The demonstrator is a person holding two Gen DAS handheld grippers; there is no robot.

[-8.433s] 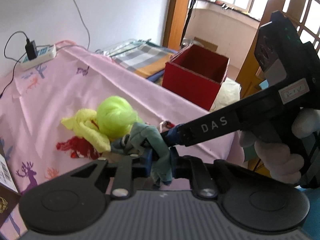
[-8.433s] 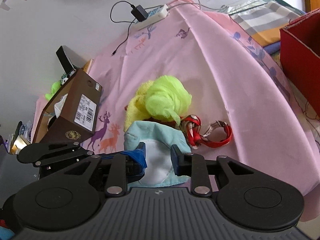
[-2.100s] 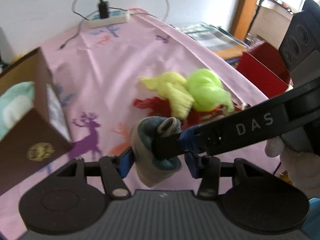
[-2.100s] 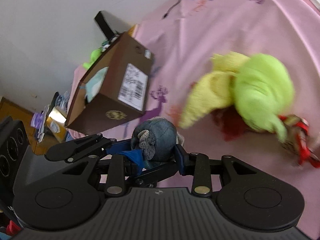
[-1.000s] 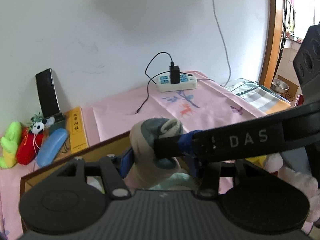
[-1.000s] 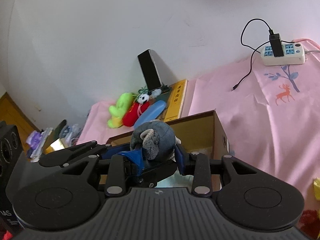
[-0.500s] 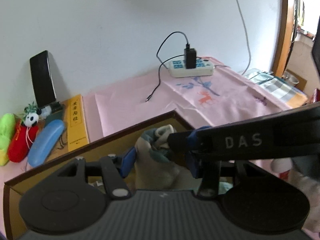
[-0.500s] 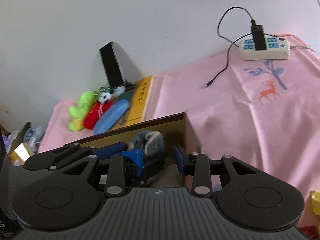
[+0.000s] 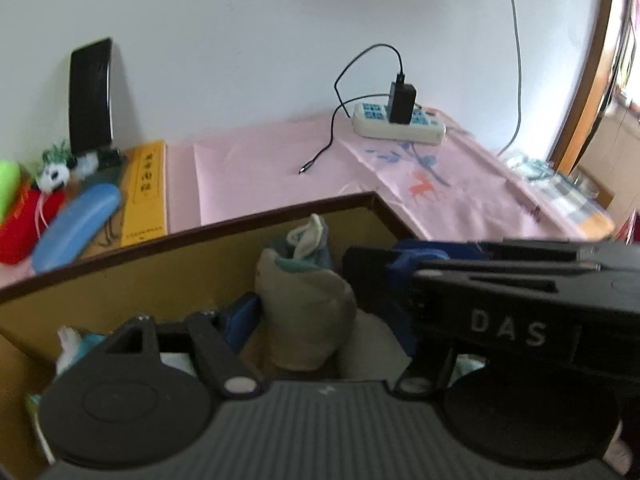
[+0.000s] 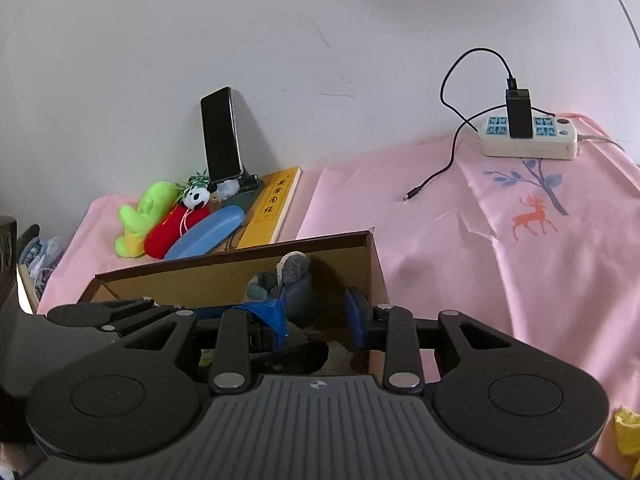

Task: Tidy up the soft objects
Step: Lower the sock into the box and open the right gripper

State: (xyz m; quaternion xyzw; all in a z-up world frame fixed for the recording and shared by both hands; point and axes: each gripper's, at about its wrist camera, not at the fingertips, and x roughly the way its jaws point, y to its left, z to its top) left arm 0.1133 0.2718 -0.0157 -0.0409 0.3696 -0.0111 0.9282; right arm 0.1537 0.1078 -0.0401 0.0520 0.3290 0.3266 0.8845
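Note:
A rolled grey and beige sock (image 9: 306,300) stands inside the open brown cardboard box (image 9: 180,272) on the pink cloth. It also shows in the right wrist view (image 10: 296,284), inside the box (image 10: 240,272). My left gripper (image 9: 320,316) is open, with the sock loose between its spread fingers. My right gripper (image 10: 318,314) is open too, low in the box next to the sock; its arm crosses the left wrist view on the right. A pale blue cloth (image 9: 76,346) lies in the box at the left.
A white power strip (image 10: 528,138) with a black charger lies at the back right. A phone (image 10: 220,136), a yellow book (image 10: 274,204), a blue case (image 10: 208,232) and small plush toys (image 10: 148,216) sit behind the box. A yellow cloth (image 10: 626,428) peeks in at the right edge.
Both grippers carried the sock over the box and lowered it inside. Both have opened in the last half second, and the sock now stands free in the box.

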